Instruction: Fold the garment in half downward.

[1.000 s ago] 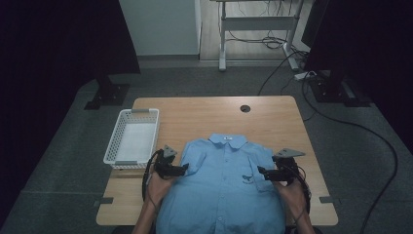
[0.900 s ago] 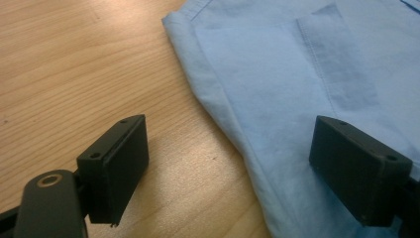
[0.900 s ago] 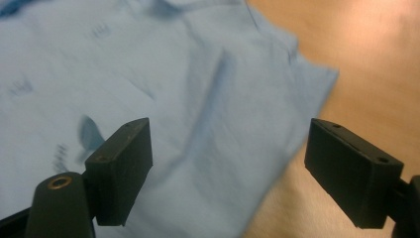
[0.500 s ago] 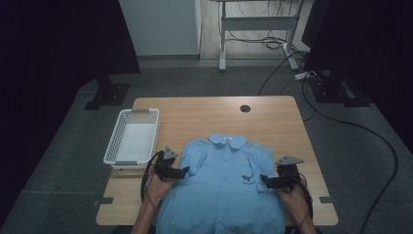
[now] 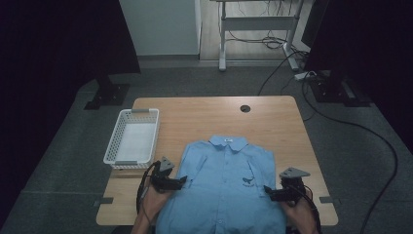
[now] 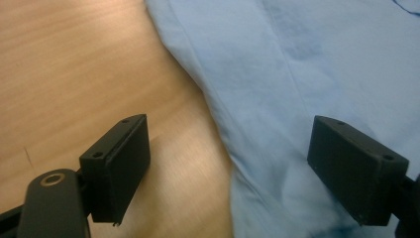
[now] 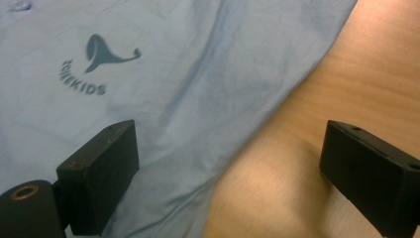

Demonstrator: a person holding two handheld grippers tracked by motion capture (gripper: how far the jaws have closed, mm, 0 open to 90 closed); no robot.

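Observation:
A light blue button shirt lies flat on the wooden table, collar away from me and its lower part hanging off the near edge. My left gripper is at the shirt's left edge, open, its jaws straddling the hem and bare wood. At the shirt's right edge my right gripper is open too. Its jaws have just been opening, and under the gap lie the cloth edge and the table. A dark logo is printed on the chest.
A white slatted basket stands empty at the table's left. A round cable hole sits near the far edge. Cables run over the floor at the right, and a desk frame stands behind.
Both grippers have slid toward the near edge along the shirt's sides, the right one also lower. The shirt has not shifted.

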